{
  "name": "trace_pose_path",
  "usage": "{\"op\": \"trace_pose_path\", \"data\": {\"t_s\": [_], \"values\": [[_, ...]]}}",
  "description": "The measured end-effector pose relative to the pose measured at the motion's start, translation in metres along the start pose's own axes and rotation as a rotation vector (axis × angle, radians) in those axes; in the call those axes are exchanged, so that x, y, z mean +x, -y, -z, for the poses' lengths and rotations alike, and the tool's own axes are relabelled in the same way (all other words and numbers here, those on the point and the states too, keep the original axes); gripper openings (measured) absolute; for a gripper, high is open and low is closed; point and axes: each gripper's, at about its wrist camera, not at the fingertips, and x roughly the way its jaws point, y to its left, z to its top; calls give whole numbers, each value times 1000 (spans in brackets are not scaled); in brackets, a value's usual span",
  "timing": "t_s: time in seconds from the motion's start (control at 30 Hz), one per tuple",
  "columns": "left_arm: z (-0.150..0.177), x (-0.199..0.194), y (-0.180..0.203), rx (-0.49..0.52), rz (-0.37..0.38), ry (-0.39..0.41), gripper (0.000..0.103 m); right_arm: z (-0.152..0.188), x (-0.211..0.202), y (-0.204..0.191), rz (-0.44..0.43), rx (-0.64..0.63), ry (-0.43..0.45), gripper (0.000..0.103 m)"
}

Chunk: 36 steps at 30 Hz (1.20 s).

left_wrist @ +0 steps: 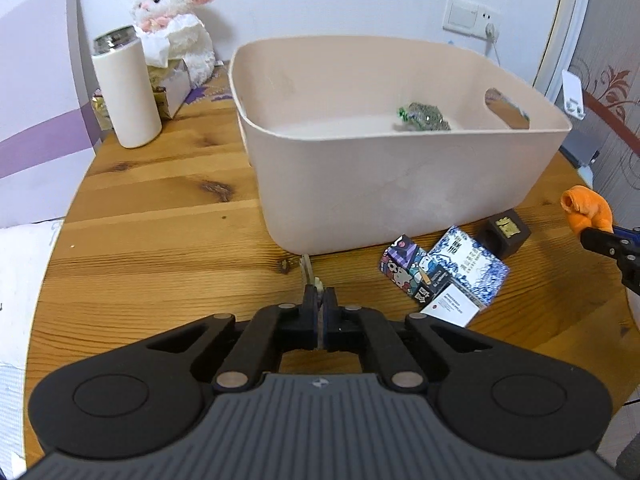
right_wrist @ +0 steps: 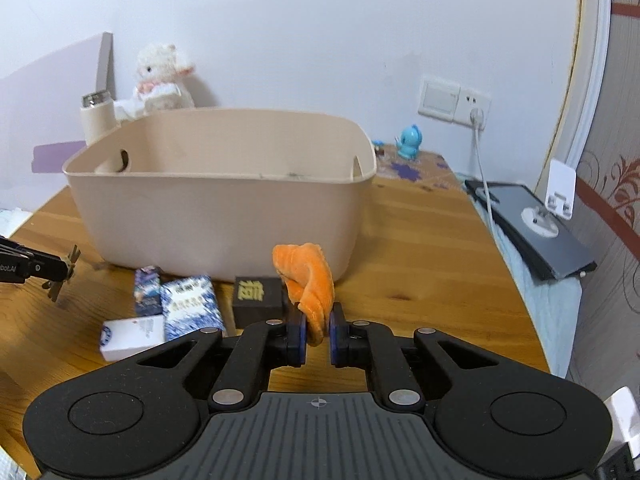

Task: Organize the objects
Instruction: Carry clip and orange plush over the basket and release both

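We held 2 grippers over a round wooden table (left_wrist: 160, 216), the largest thing in view, with the task of sorting loose objects apparently well under way. Beyond both sets of fingers stood the beige bin (left_wrist: 400, 184), open-topped and with a cut-out handle hole in an end wall, set where either hand could reach its rim; we judged it the destination. 1 greenish, glittery item (left_wrist: 424, 117) already lay on its floor at the far right.

Far beyond the fingers, against the wall, sat a white plush toy (left_wrist: 172, 20) and a cream flask (left_wrist: 124, 92), both well apart from the work.

Ahead and right of the left gripper (left_wrist: 319, 300), between it and the bin's near wall, lay a cluster of 4 small boxes: a blue-and-white patterned box (left_wrist: 472, 264), a cartoon-printed box (left_wrist: 404, 268), a white card box (left_wrist: 450, 310) and a dark cube with a gold character (left_wrist: 506, 232). All rested on the table, not yet sorted.

The right gripper (right_wrist: 318, 332) was clamped on an orange plush piece (right_wrist: 308, 280), pinched at its lower end so the rest curled up ahead of the fingers, clear of the table and short of the bin.

The left gripper was clenched on a small pale clip-like piece (left_wrist: 310, 276), thin enough that the jaws met almost fully; its exact nature was too small to tell. It jutted ahead of the fingertips toward the bin's near wall.
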Motion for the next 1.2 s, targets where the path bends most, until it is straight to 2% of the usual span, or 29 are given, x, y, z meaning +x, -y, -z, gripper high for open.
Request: {"op": "trace_pose_path", "data": {"t_s": [0.3, 0.6, 0.83, 0.97, 1.2], "values": [[-8, -56, -1, 13, 12, 121, 3, -25, -34, -8, 3, -15, 113, 11], [-39, -94, 14, 55, 11, 256, 3, -64, -41, -12, -2, -16, 200, 11], [-76, -87, 35, 102, -24, 328, 3, -90, -26, -28, -1, -30, 227, 11], [-92, -66, 39, 100, -33, 313, 3, -96, -10, -33, 1, -25, 218, 11], [-106, -11, 39, 108, -82, 244, 3, -100, 31, -28, 3, -7, 145, 11]]}}
